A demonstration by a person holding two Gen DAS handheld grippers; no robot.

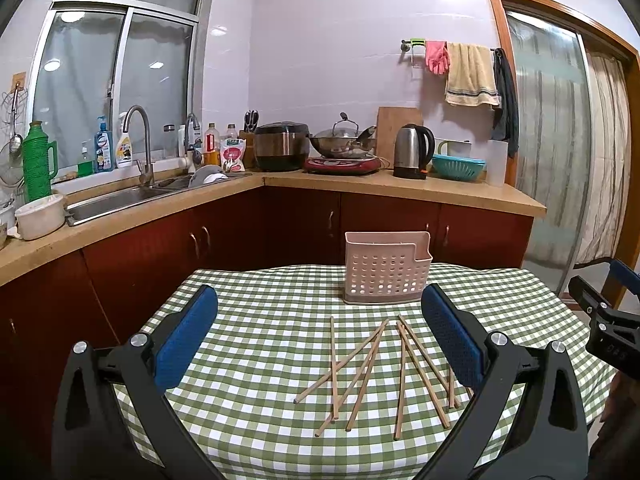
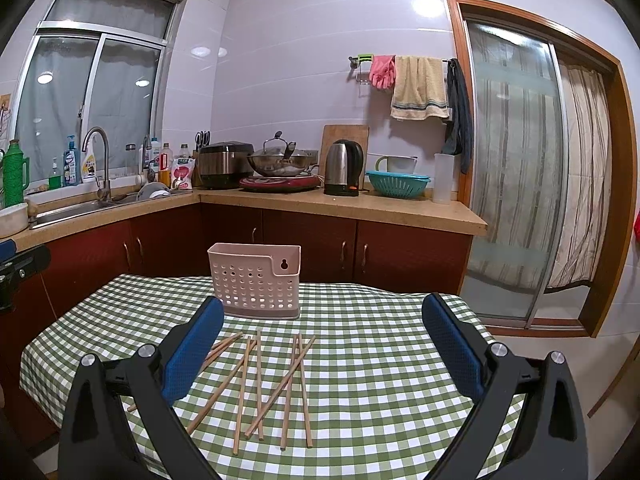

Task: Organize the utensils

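Several wooden chopsticks (image 1: pixel 362 372) lie scattered and crossing on the green checked tablecloth (image 1: pixel 260 340). In the right wrist view the chopsticks (image 2: pixel 260 384) sit left of centre. A pink perforated utensil holder (image 1: pixel 386 268) stands upright behind them, empty as far as I can see; from the right it is the same holder (image 2: pixel 256 282). My left gripper (image 1: pixel 320 304) hovers open above the near side of the chopsticks, holding nothing. My right gripper (image 2: pixel 322 316) is open too, to the right of the pile. The right gripper's body (image 1: pixel 604 320) shows at the left view's right edge.
The small table (image 2: pixel 380 360) drops off on all sides. Behind it run red cabinets (image 1: pixel 280 224) under an L-shaped counter with a sink (image 1: pixel 116 200), rice cooker (image 1: pixel 280 146), wok (image 1: pixel 342 142) and kettle (image 1: pixel 412 152). A sliding glass door (image 2: pixel 516 176) is on the right.
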